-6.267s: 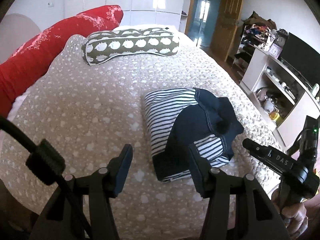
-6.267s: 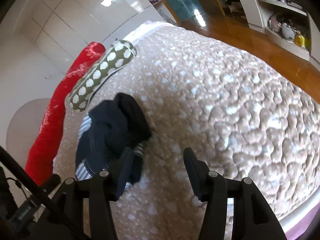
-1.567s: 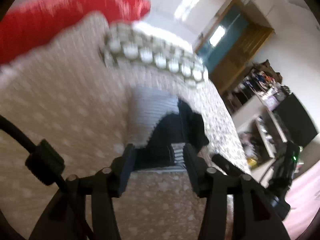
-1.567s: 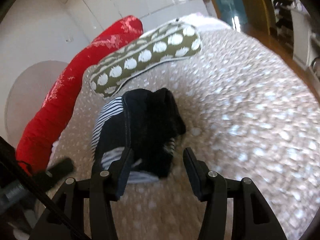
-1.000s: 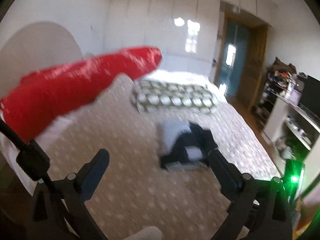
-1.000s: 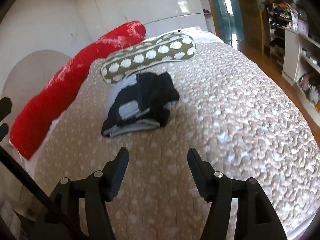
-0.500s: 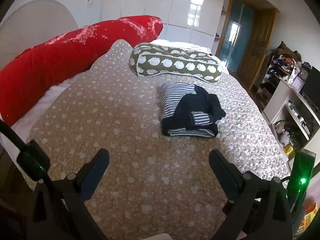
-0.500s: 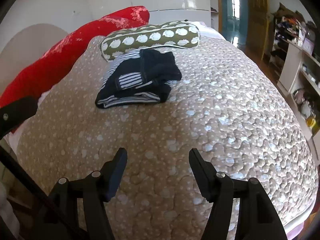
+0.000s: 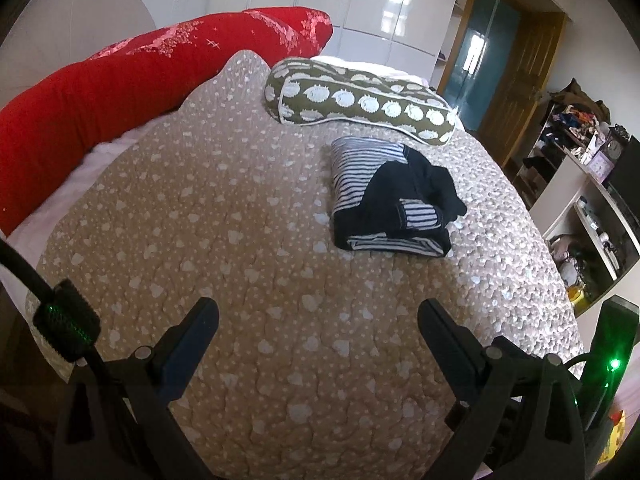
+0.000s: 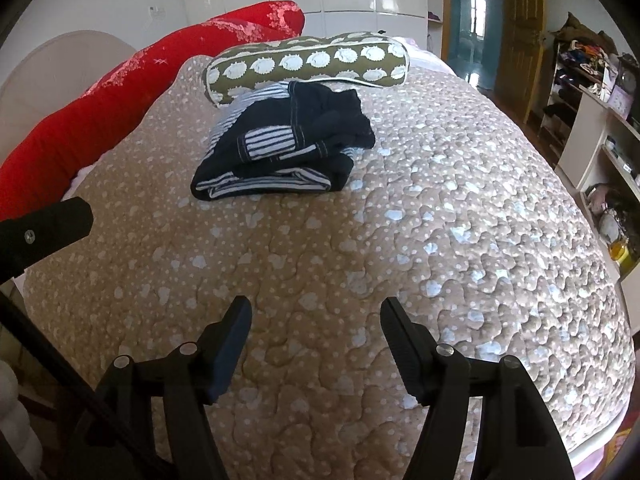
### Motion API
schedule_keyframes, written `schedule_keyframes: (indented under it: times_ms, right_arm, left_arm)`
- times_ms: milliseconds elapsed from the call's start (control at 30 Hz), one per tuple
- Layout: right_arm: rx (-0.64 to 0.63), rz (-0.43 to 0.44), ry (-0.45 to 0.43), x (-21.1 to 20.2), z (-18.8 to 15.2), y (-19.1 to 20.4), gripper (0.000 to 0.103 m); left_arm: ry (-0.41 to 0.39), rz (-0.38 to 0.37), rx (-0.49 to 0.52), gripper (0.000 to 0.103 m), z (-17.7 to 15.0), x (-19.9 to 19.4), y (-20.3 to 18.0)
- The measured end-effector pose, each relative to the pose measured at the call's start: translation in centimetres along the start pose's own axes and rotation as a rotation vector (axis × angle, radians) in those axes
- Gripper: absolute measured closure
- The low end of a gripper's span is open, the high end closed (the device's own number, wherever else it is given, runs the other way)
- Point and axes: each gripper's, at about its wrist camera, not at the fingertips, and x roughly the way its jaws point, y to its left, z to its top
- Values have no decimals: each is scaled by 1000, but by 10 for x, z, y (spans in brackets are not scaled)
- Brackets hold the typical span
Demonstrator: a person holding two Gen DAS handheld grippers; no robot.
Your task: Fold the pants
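1. The pants (image 9: 390,198), dark navy with striped panels, lie as a folded bundle on the quilted beige bedspread (image 9: 240,240). In the left wrist view they sit right of center in the upper half of the frame, just below a green patterned bolster (image 9: 360,98).
2. The left gripper (image 9: 318,322) fills the bottom of that frame, jaws spread wide and holding nothing, well apart from the bundle.
3. The right gripper (image 10: 316,318) is likewise parted and empty at the bottom of its own frame. The pants (image 10: 286,146) appear above it, slightly left of center.
4. The bundle's long axis seems to run away from both grippers, toward the bolster (image 10: 308,62).
5. Neither gripper looks clearly nearer.
6. The fold appears essentially finished; one dark flap sits rumpled on top.
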Motion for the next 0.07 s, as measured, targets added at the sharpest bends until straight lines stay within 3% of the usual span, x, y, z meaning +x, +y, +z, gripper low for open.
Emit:
schedule_keyframes:
  times_ms: [67]
  right_arm:
    - [-4, 2, 7, 2, 0, 0, 32]
  left_arm:
    - [8, 3, 3, 4, -1, 3, -1]
